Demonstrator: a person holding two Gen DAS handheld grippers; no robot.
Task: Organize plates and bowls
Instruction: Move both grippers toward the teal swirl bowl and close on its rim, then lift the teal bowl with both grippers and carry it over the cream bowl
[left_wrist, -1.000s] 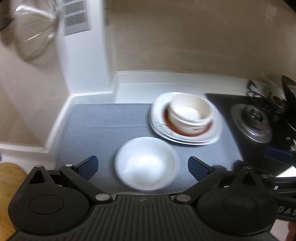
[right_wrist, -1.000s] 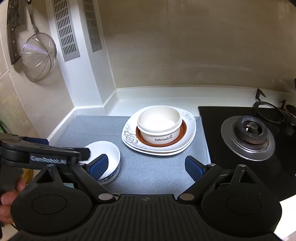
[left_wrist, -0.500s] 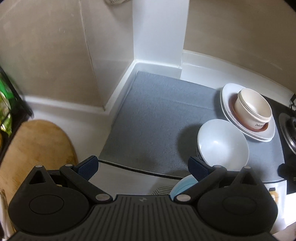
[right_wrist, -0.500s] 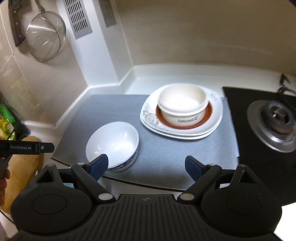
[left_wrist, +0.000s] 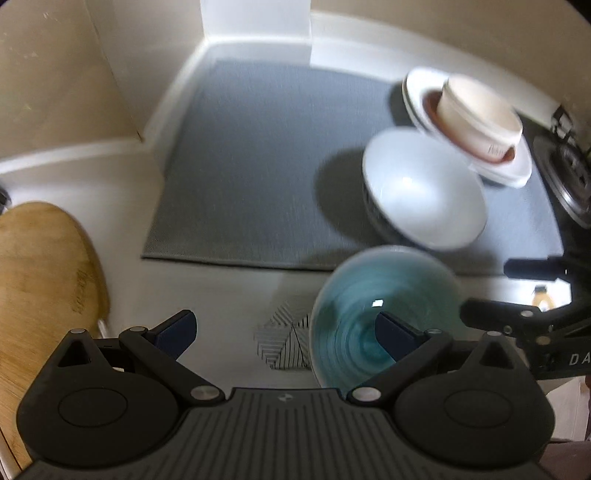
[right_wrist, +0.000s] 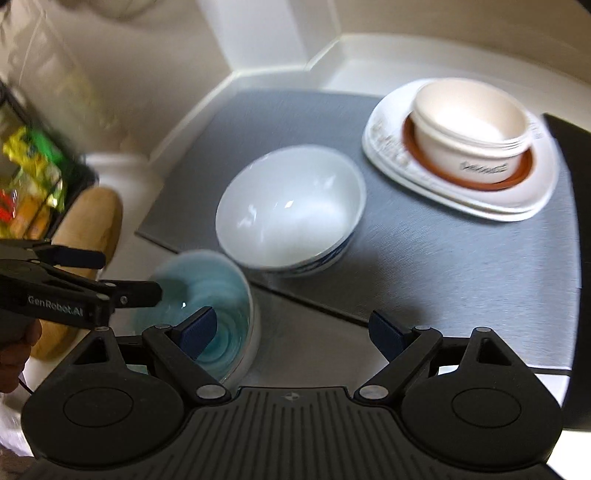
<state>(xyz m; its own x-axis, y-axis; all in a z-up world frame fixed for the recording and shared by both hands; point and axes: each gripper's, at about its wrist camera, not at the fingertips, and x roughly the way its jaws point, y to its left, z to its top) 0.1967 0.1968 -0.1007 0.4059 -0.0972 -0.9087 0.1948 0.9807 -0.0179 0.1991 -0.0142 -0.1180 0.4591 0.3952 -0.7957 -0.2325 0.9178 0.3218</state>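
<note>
Nearest, both grippers are spread wide with nothing between their fingers: the left gripper and the right gripper. A blue bowl sits on the white counter just off the near edge of the grey mat. Beyond it, on the mat, stands a white bowl. Farther back, a cream bowl rests on a brown dish atop stacked white plates. The stove lies beside them. Motion blur softens everything.

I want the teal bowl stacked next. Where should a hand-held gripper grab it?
Probably its rim: the teal bowl sits upright and open, off the grey mat. Come from above with the left hand-held gripper, one finger inside and one outside.
</note>
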